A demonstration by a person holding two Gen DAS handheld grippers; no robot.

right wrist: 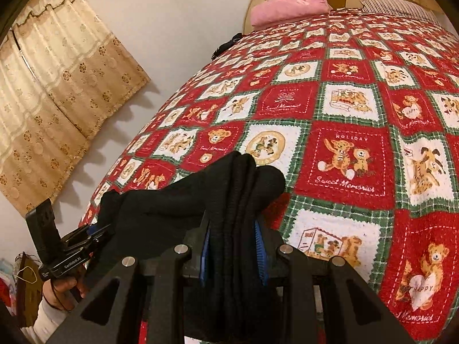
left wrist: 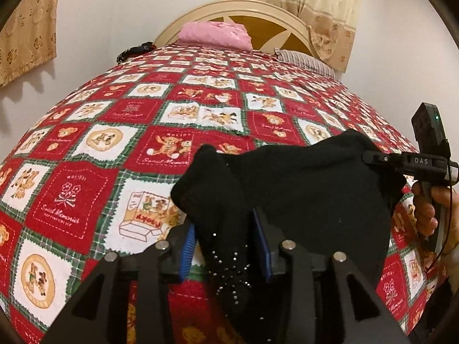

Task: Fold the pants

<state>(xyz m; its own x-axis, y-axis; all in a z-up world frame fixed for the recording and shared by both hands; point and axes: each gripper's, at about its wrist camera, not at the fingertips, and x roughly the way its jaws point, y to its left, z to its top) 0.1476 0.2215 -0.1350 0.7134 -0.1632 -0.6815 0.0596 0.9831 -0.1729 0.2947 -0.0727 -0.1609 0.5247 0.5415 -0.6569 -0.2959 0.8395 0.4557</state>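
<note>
**Black pants held at both ends over the bedspread**

We see the black pants [left wrist: 301, 189] bunched in a thick bundle above the near part of the bed, spanning the gap between the two grippers. Below them lies the red, white and green patchwork bedspread [left wrist: 120, 132] printed with teddy bears.

Left gripper [left wrist: 226, 246]: in the left wrist view, a fold of the pants carrying small shiny studs runs down between the blue pads [left wrist: 188, 253]. A gap shows beside the left pad, with bedspread visible through it, so the jaws stand partly apart and the pads do not squeeze the cloth. The fabric lies between them, against the right pad.

Right gripper [right wrist: 233, 249]: in the right wrist view, several stacked layers of the pants fill the space between the blue pads [right wrist: 259, 250]. Both pads press on the cloth at a narrow setting; this gripper is clamped on the pants. In the left wrist view the same gripper [left wrist: 373, 157] reaches in from the right edge, its tip at the far side of the bundle, with the person's right hand [left wrist: 430, 215] on the handle.

At the far end of the bed we note a folded pink cloth [left wrist: 215, 35] against the cream headboard [left wrist: 238, 10], a striped pillow [left wrist: 304, 60] beside it, and beige patterned curtains [right wrist: 57, 91] on the wall.
</note>
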